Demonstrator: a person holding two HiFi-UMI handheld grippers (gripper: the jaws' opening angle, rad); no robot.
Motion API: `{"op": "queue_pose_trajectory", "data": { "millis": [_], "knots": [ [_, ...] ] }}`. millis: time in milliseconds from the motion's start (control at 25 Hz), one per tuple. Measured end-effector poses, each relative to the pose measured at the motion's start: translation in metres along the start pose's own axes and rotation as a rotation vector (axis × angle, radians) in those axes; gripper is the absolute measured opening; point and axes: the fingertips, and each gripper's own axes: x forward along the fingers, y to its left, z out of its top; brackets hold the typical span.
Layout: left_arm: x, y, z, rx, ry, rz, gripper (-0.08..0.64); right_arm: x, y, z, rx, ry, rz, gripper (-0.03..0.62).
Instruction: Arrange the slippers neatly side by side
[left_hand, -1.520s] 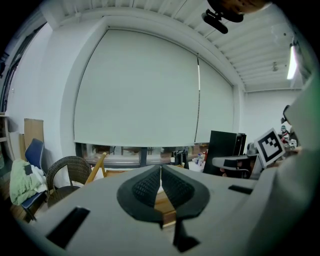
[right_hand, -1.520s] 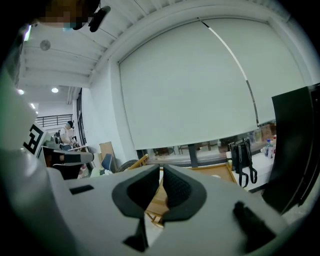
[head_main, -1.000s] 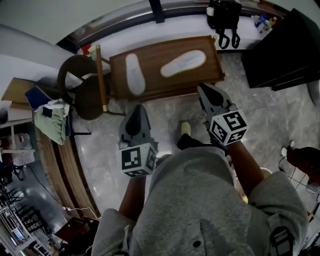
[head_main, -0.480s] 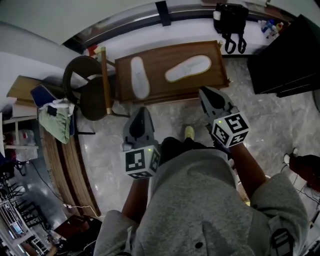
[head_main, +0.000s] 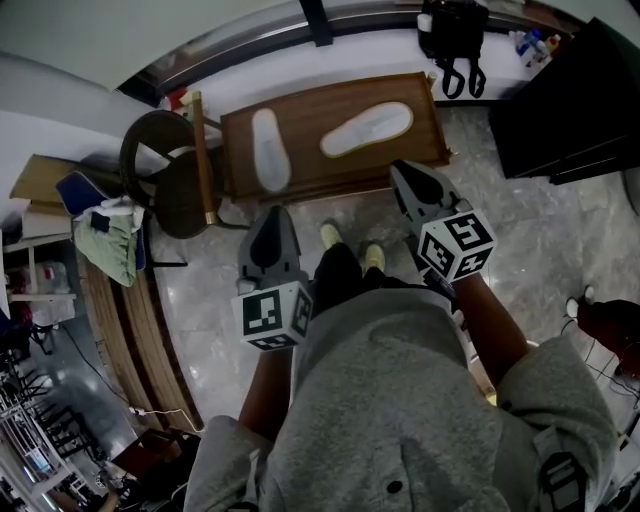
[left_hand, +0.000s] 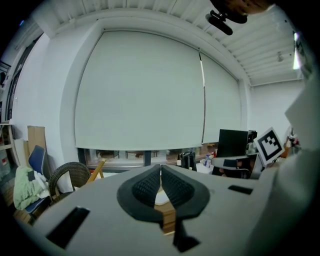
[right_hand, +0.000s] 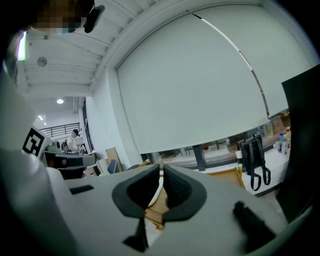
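Two white slippers lie on a low wooden table (head_main: 305, 125) ahead of me. The left slipper (head_main: 267, 148) points straight away; the right slipper (head_main: 366, 128) lies slanted, apart from the first. My left gripper (head_main: 273, 213) hovers over the floor just short of the table's near edge, below the left slipper. Its jaws are shut and hold nothing (left_hand: 160, 170). My right gripper (head_main: 403, 171) reaches the table's near right edge, just below the slanted slipper. It is also shut and holds nothing (right_hand: 161, 170).
A dark wicker chair (head_main: 160, 185) stands at the table's left end, with a green cloth (head_main: 105, 245) beyond it. A black backpack (head_main: 448, 35) hangs behind the table and a black cabinet (head_main: 565, 95) stands at the right. The person's yellow shoes (head_main: 330, 235) are on the marble floor.
The person's feet have shifted: a second yellow shoe now shows between the grippers. Both grippers stay shut and in about the same place before the table.
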Motion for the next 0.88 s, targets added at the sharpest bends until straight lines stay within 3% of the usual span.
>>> {"op": "queue_pose_trajectory", "data": {
  "millis": [440,880],
  "knots": [
    [0.028,0.005,-0.001,0.005,0.027,-0.037,0.018,0.019,-0.024,-0.006,0.066,0.028,-0.078,0.038],
    [0.083,0.044,0.009,-0.022,0.039,-0.058,0.018,0.069,-0.044,-0.005,0.089,0.086,-0.149,0.038]
  ]
}}
